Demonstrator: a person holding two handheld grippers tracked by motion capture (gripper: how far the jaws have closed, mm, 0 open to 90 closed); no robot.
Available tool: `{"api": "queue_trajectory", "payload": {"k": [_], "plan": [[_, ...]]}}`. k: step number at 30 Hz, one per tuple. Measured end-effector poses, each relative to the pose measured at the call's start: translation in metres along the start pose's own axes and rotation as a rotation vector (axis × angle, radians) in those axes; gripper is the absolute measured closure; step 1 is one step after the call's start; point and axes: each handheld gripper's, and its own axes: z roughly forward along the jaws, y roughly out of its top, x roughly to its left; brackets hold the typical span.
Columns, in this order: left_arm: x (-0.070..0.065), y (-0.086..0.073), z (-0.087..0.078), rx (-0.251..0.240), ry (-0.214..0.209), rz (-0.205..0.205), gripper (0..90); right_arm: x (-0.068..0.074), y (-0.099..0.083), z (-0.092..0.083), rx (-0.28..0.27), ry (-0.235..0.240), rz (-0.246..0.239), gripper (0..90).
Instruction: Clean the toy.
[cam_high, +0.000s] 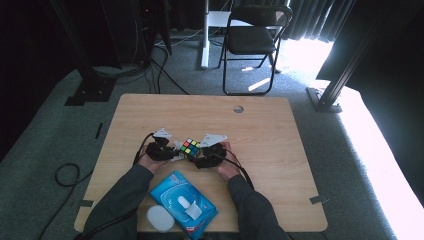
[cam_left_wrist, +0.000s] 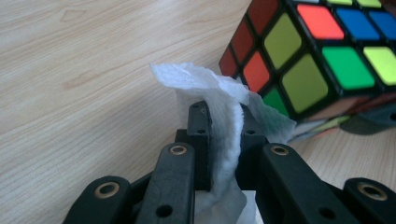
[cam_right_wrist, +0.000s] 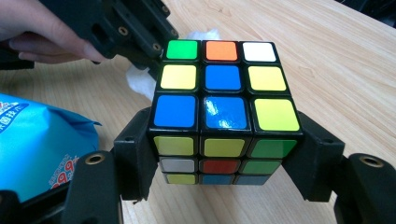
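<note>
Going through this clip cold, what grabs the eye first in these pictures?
The brightly coloured puzzle cube at mid-table, clamped by its sides in the right gripper, stands out most. Right beside it, the left gripper pinches a white wipe that touches the cube's side. Nearer the person, a blue wipe pack lies at the table's front edge.

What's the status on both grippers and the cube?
Left gripper shut on white wipe, against cube's side. Right gripper clamps Rubik's cube. Blue wipe pack near, not blocking.
</note>
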Motion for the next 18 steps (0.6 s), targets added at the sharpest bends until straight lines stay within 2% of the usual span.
{"api": "queue_trajectory", "payload": {"k": [6, 12, 18], "plan": [[-0.0004, -0.0015, -0.0014, -0.007, 0.001, 0.006, 80.8, -0.0017, 0.0009, -0.0018, -0.006, -0.012, 0.011, 34.3], [-0.002, -0.0049, -0.0033, -0.03, 0.021, 0.049, 80.8, -0.0061, 0.0038, -0.0051, -0.036, -0.036, 0.052, 34.3], [-0.0049, -0.0059, -0.0033, -0.043, 0.037, 0.076, 80.8, -0.0067, 0.009, -0.0054, -0.046, -0.043, 0.061, 34.3]]}}
